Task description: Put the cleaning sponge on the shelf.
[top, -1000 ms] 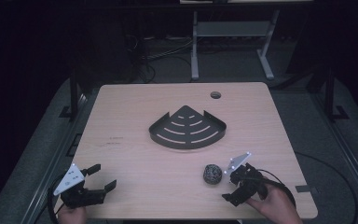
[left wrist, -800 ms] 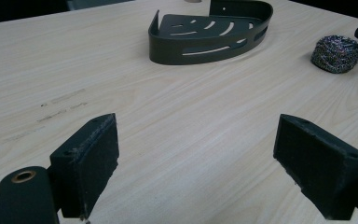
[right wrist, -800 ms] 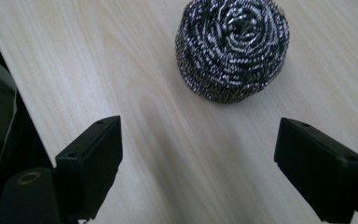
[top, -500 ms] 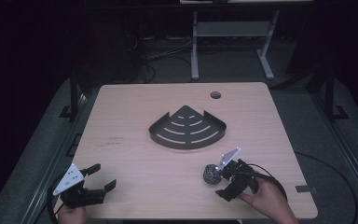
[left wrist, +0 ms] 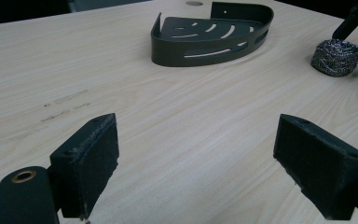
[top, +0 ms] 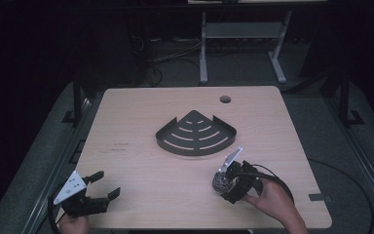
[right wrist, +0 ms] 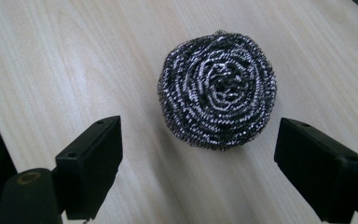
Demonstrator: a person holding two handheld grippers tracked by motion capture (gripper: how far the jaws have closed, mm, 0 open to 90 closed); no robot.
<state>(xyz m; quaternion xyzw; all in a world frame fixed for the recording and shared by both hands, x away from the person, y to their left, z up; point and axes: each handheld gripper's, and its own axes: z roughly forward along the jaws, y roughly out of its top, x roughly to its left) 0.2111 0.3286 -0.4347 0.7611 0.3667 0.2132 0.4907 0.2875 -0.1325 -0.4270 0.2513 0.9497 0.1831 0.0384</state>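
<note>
A round steel-wool scourer (right wrist: 217,88) lies on the wooden table (top: 141,126), at the front right in the high view as the scourer (top: 220,181). My right gripper (top: 225,185) hovers right over it, open, its jaws standing wide to either side of the scourer without touching it (right wrist: 198,170). A black fan-shaped slotted rack (top: 196,133) sits mid-table, also seen as the rack (left wrist: 210,31). My left gripper (top: 104,186) rests open at the front left corner, nothing between its pads (left wrist: 198,170).
A round cable hole (top: 225,99) marks the table's far right. From the left gripper view the scourer (left wrist: 336,57) lies far right beside the other gripper's dark tip. A metal stand (top: 243,34) and cables sit on the floor beyond the table.
My right gripper has moved left and forward to the scourer and now straddles it. The left gripper has stayed put.
</note>
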